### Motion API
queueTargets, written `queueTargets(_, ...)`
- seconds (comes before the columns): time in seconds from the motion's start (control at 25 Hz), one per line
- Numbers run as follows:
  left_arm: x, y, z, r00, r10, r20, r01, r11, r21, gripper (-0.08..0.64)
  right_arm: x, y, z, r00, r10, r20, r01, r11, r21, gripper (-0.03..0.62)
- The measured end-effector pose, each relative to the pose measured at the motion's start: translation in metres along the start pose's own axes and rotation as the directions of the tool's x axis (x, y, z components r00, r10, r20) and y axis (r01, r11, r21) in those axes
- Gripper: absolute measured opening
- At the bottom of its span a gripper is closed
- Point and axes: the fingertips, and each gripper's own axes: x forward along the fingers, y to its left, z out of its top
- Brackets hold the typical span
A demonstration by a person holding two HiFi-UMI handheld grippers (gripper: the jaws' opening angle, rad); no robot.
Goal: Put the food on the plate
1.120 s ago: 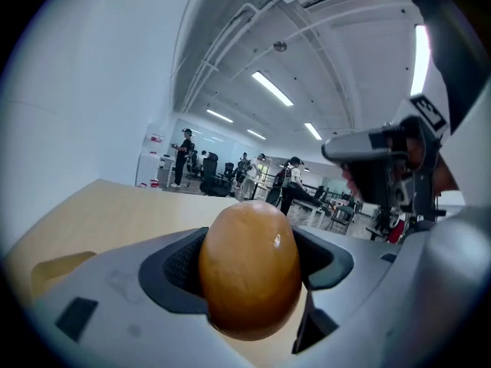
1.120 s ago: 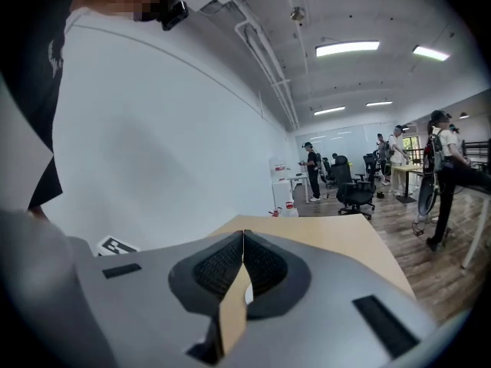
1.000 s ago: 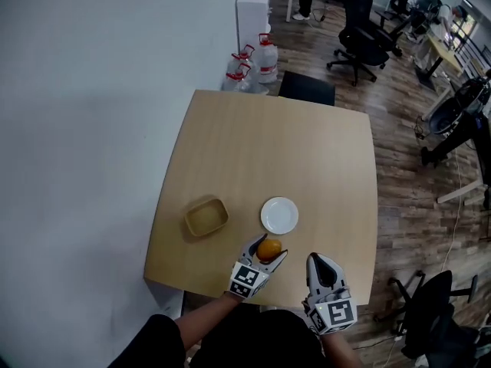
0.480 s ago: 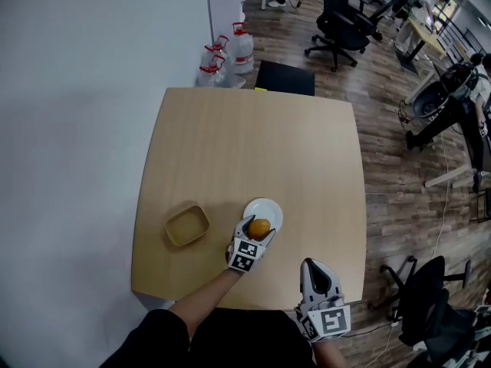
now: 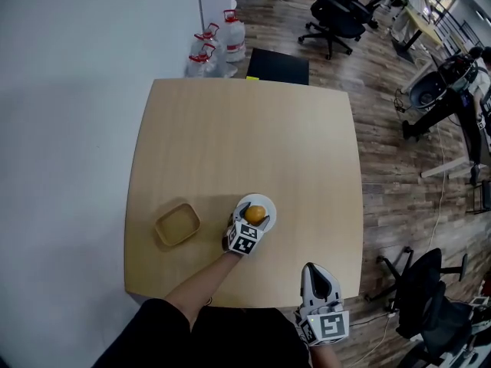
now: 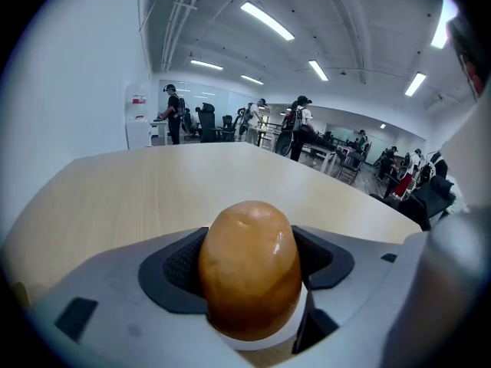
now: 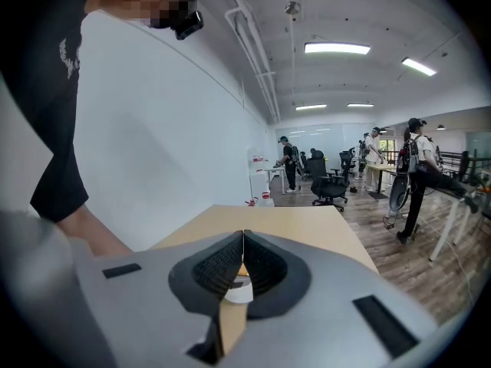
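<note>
This is an open-plan office: beyond the far edge of the pale wooden table, black swivel chairs stand on a wood-plank floor, and large water bottles sit by the table's far left corner. Past the table, people (some with backpacks) stand among desks under long ceiling light strips.
</note>
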Motion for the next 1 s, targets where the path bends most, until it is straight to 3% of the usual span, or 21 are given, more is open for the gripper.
queueTargets(0.28, 0.015, 0.0, -0.018, 0.997, -0.03, -0.075, 0.032, 0.999, 0.027, 0.325, -0.007, -0.006, -0.004, 1.0, -0.013, 0.016, 0.013, 1.0, 0.006, 0.061)
queueTargets(0.6, 0.011, 0.009, -0.017, 0.997, -0.057, -0.056, 0.06, 0.997, 0.054, 0.327, -0.017, -0.008, -0.007, 0.999, -0.032, 0.02, 0.032, 0.999, 0.006, 0.061)
queueTargets(1.0, -0.019, 0.018, -0.006, 0.999, -0.038, -0.027, 0.039, 0.998, 0.056, 0.328, -0.024, -0.005, -0.006, 0.997, -0.025, 0.075, 0.024, 1.0, 0.009, 0.061)
